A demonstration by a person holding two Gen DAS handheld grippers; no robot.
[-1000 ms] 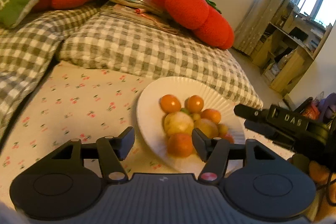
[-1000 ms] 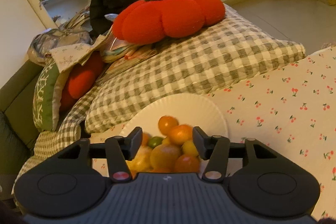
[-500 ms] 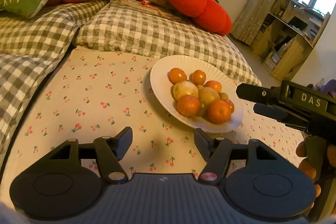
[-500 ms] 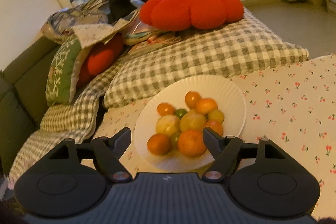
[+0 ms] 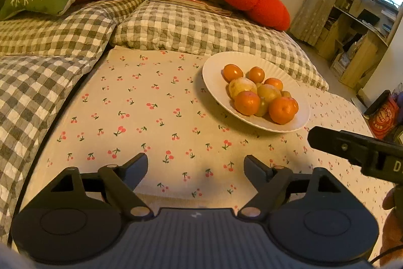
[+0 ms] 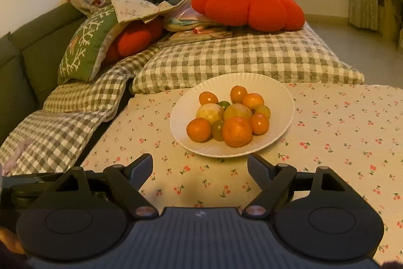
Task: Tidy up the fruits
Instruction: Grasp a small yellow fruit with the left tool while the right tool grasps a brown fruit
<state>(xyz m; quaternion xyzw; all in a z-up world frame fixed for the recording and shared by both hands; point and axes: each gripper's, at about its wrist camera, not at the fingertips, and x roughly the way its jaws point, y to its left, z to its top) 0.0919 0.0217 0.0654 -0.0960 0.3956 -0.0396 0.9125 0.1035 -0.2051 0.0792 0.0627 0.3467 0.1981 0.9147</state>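
White plate (image 6: pixel 282 97) of piled oranges (image 6: pixel 236 131), ahead of the right gripper (image 6: pixel 200 163) and ahead-right of the left gripper (image 5: pixel 195 164); both grippers spread wide, empty.

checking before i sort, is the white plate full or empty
Full: the white plate holds a heap of fruit, oranges and yellow-green pieces bunched together. Only its rim and far side are bare.

Bare cherry-print cloth (image 6: pixel 340 132) lies open in front of the white plate (image 6: pixel 282 95) and to both its sides. Behind the plate, the checked cushion (image 6: pixel 241 59) rises just beside its rim, closing that side.
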